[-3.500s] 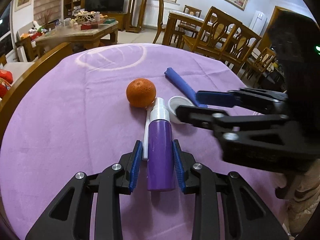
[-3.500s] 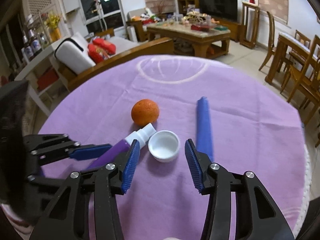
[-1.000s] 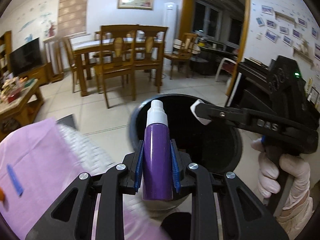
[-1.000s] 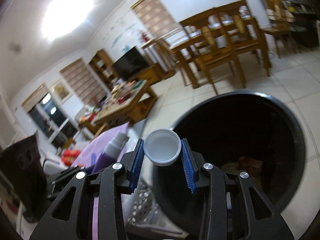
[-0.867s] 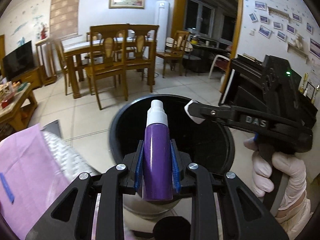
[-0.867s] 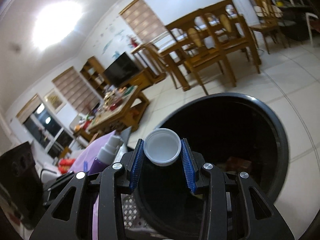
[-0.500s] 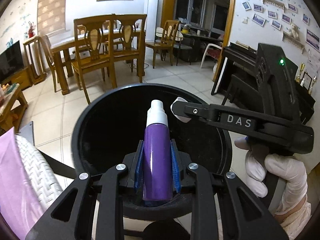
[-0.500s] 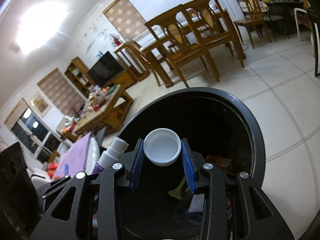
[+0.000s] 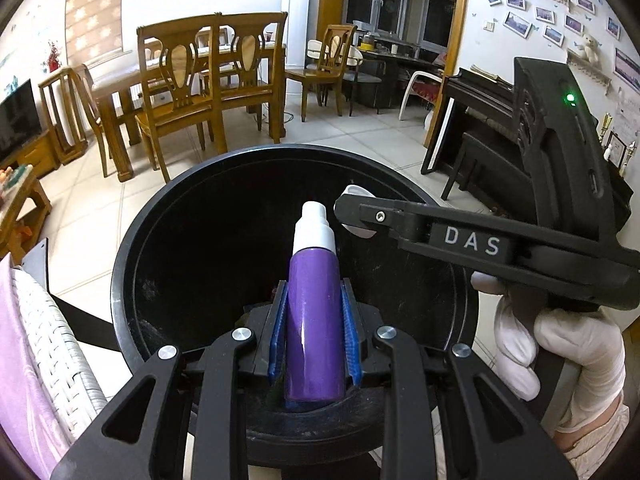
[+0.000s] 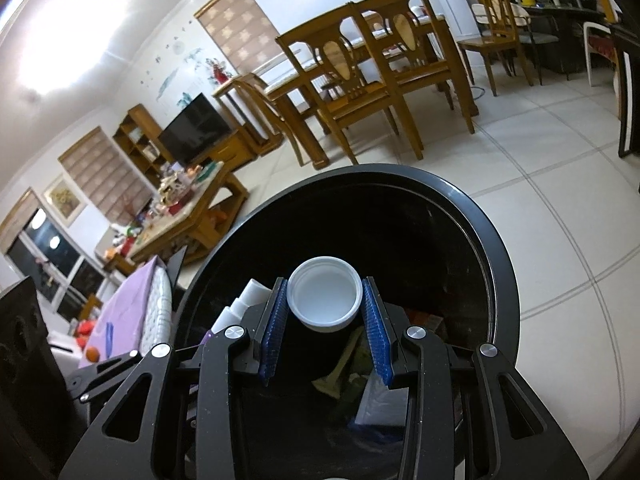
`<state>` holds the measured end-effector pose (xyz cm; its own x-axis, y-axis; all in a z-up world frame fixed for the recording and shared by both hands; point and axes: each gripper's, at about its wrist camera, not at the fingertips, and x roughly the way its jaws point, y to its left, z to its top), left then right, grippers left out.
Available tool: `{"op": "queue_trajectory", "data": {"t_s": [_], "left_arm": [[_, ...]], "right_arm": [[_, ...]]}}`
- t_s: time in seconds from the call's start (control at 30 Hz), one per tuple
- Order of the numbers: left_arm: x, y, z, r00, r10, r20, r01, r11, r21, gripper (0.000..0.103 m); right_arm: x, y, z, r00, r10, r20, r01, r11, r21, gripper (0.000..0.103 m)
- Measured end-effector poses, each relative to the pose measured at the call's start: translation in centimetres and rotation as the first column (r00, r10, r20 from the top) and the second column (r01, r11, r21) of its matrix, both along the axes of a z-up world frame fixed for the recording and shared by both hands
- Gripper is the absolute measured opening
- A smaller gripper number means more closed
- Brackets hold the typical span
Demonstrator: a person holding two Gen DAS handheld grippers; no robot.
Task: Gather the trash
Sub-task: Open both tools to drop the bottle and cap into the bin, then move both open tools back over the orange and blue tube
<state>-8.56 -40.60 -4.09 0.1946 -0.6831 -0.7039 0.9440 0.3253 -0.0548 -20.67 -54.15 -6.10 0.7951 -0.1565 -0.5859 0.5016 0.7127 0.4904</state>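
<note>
The left gripper [image 9: 314, 336] has its jaws closed on a purple spray bottle [image 9: 314, 308], white nozzle pointing forward, and holds it over the open mouth of a black trash bin [image 9: 120, 280]. The right gripper [image 10: 325, 320] pinches a white cap [image 10: 324, 298] by its rim, open side toward the camera, also above the bin [image 10: 496, 264]. Both pieces of trash look ready to drop.

To do this step well, each jaw pair should open only while its item hangs inside the rim. The bottle lies along the fingers, with its base above the near rim in the left view, so tilting the nozzle down or reaching a little farther over the hole before opening would help it slide in rather than catch the edge. The cap is light and round; released too near the rim it could bounce out, so it is best let go toward the middle. The two grippers are close together, so opening one at a time avoids a knock.

Some scraps already lie at the bottom of the bin in the right view. The bin stands on a pale tiled floor [image 10: 560, 184]. A purple tablecloth [image 9: 16, 380] edges the left view beside a white wicker chair [image 9: 56, 344]. Beyond are wooden dining chairs [image 9: 176, 92] and a television [image 10: 194, 132].
</note>
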Motion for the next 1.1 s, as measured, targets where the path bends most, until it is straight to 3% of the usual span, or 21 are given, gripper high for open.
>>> {"op": "queue_trajectory", "data": {"t_s": [0.13, 0.2, 0.27, 0.4, 0.53, 0.63, 0.9, 1.1], "left_arm": [[-0.2, 0.1, 0.5, 1.0, 0.019, 0.011, -0.019, 1.0, -0.007, 0.028], [-0.3, 0.4, 0.7, 0.999, 0.032, 0.021, -0.032, 0.999, -0.011, 0.037], [-0.7, 0.7, 1.0, 0.998, 0.046, 0.045, -0.045, 0.999, -0.02, 0.062], [-0.9, 1.6, 1.6, 0.995, 0.066, 0.078, -0.064, 0.997, -0.032, 0.075], [-1.1, 2.7, 2.4, 0.991, 0.087, 0.104, -0.082, 0.996, -0.044, 0.08], [-0.8, 4.1, 3.2, 0.984, 0.12, 0.129, -0.112, 0.991, -0.067, 0.097], [1.7, 9.0, 4.8, 0.969, 0.217, 0.122, -0.203, 0.972, -0.117, 0.097], [4.2, 13.9, 5.1, 0.946, 0.311, 0.093, -0.295, 0.943, -0.151, 0.097]], "right_arm": [[0.2, 0.1, -0.1, 1.0, 0.0, -0.005, 0.0, 1.0, -0.004, 0.038], [-0.2, 0.6, -0.3, 1.0, -0.004, -0.006, 0.004, 1.0, -0.01, 0.039], [-0.3, 0.7, -0.3, 1.0, -0.005, -0.002, 0.005, 1.0, -0.013, 0.04], [-0.5, 0.7, 0.0, 1.0, -0.016, 0.012, 0.016, 1.0, -0.015, 0.062], [-0.5, 1.4, 0.5, 1.0, -0.01, 0.025, 0.01, 1.0, -0.023, 0.062], [-0.2, 2.0, 0.7, 0.999, 0.009, 0.04, -0.008, 1.0, -0.024, 0.062], [2.7, 6.7, 1.6, 0.991, 0.129, 0.022, -0.128, 0.99, -0.059, 0.062], [6.6, 12.1, 3.0, 0.972, 0.234, -0.005, -0.234, 0.967, -0.101, 0.062]]}}
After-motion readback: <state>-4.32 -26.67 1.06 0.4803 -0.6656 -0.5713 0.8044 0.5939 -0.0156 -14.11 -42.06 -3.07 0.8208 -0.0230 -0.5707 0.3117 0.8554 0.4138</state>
